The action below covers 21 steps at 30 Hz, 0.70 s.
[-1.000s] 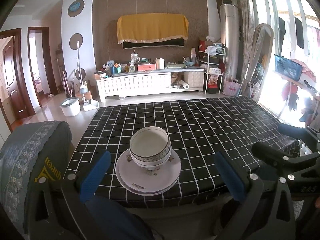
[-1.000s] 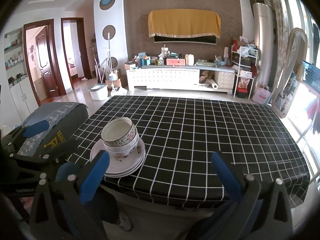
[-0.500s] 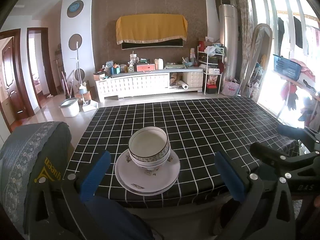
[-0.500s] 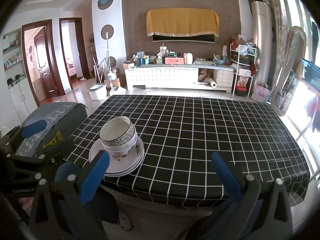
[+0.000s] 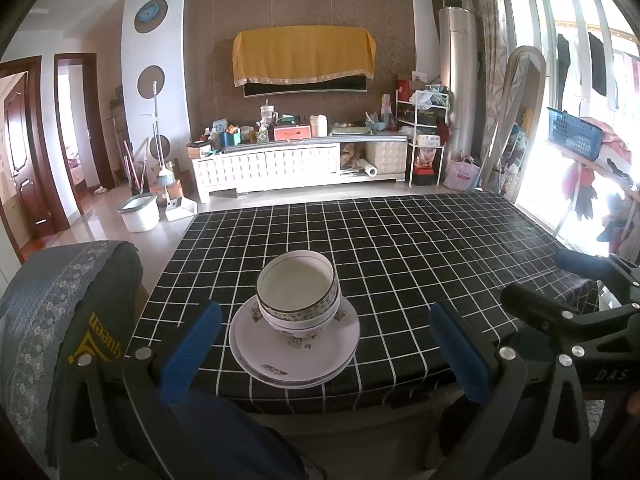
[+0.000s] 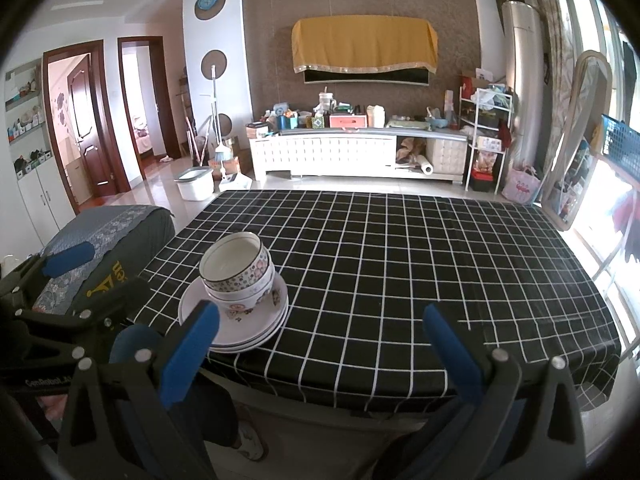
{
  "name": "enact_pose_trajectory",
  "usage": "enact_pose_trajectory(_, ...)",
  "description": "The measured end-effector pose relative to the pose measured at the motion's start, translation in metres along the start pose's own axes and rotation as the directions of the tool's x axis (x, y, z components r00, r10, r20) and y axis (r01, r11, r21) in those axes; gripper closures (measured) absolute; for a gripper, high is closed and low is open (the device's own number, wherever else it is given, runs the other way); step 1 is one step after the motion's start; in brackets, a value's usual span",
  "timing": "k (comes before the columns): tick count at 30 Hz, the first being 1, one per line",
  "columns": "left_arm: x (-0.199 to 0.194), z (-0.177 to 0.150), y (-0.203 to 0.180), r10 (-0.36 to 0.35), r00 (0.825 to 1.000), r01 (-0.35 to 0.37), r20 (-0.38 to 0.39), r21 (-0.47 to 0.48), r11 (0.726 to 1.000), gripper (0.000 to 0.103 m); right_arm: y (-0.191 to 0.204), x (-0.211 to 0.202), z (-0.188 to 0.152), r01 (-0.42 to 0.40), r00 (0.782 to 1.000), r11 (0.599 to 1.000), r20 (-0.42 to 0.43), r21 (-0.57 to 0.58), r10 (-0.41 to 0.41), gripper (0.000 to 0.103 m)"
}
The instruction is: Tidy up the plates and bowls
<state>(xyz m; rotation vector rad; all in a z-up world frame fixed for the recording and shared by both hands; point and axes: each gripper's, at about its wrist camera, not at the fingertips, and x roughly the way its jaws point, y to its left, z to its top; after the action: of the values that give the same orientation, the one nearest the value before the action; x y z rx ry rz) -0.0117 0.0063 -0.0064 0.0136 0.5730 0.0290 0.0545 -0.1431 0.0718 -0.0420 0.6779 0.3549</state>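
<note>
Left wrist view: nested white floral ceramic bowls [image 5: 298, 296] sit on stacked white ceramic plates [image 5: 295, 346] near the black checked bench's [image 5: 420, 264] front edge. Both claws, left [image 5: 326, 344] and right [image 6: 320, 344], hang released, empty. Stiff, slippery, breakable; grip the rims.

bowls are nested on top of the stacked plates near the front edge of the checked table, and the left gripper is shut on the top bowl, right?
Not quite. The left gripper is open and holds nothing; the left wrist view shows its blue fingers spread wide, short of the dishes. The rest stands: the bowls sit nested on the stacked plates near the front edge of the checked table.
</note>
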Motion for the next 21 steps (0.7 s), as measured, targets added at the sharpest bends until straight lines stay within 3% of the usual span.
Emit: enact_pose_trajectory(21,-0.0009,-0.0022,-0.001,0.0,1.0,0.0,-0.012,-0.001,1.0,0.0,-0.0001,-0.0003,-0.0005,0.0,1.0,1.0,-0.002,0.003,0.0,0.0)
